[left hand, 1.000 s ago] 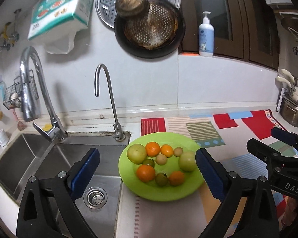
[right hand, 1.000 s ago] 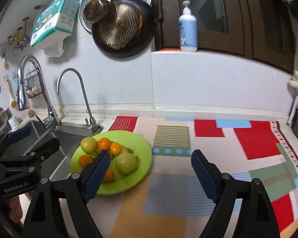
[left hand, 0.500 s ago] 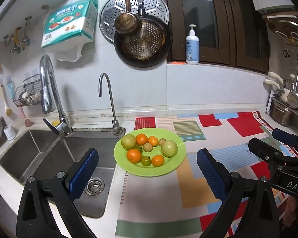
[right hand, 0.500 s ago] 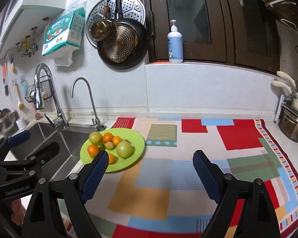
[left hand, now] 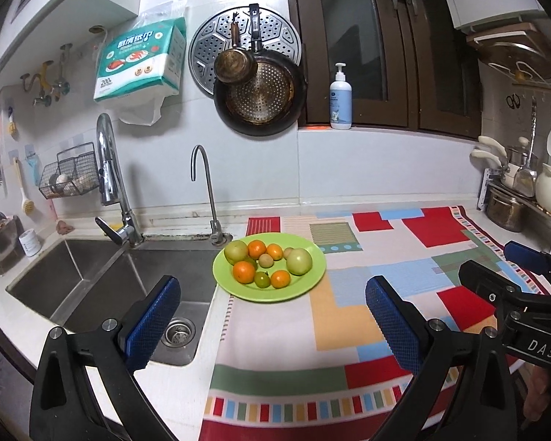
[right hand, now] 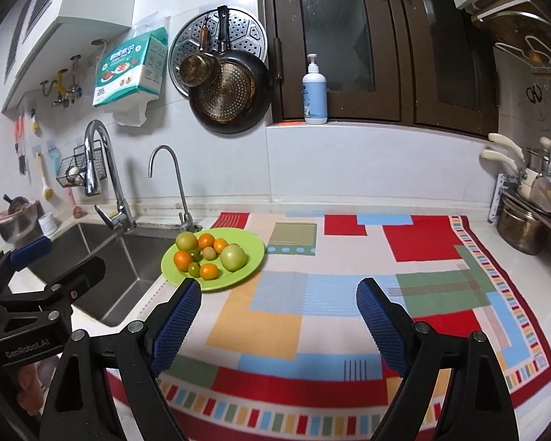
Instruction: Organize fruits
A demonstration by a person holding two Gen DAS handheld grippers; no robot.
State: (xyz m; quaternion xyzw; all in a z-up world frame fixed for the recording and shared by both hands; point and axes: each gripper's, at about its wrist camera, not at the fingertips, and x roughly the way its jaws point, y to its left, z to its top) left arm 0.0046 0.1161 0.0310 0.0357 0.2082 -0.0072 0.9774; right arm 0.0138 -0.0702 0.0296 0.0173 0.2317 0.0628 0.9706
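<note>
Pulling back from the counter, both grippers now sit well away from the green plate, which looked much larger and closer in both views a second ago. The left gripper has its blue pads spread wide with nothing between them, and the right gripper is just as wide and empty. All the fruit is still piled on the plate: two large pale green ones, several oranges and a few small greenish ones, none of them shifted. That reads as the end of the job, or a pause, with the fruit gathered in one place and the hands retreating; I cannot tell which from this alone. The plate sits at the left edge of the patterned mat, its rim partly over the sink, so a knock from that side could tip it in. A thin tap rises just behind the plate and a taller tap stands further left; both would crowd a reach from behind. Pans hang on the wall above, a soap bottle stands on the ledge, and pots sit far right, well apart from the plate.
</note>
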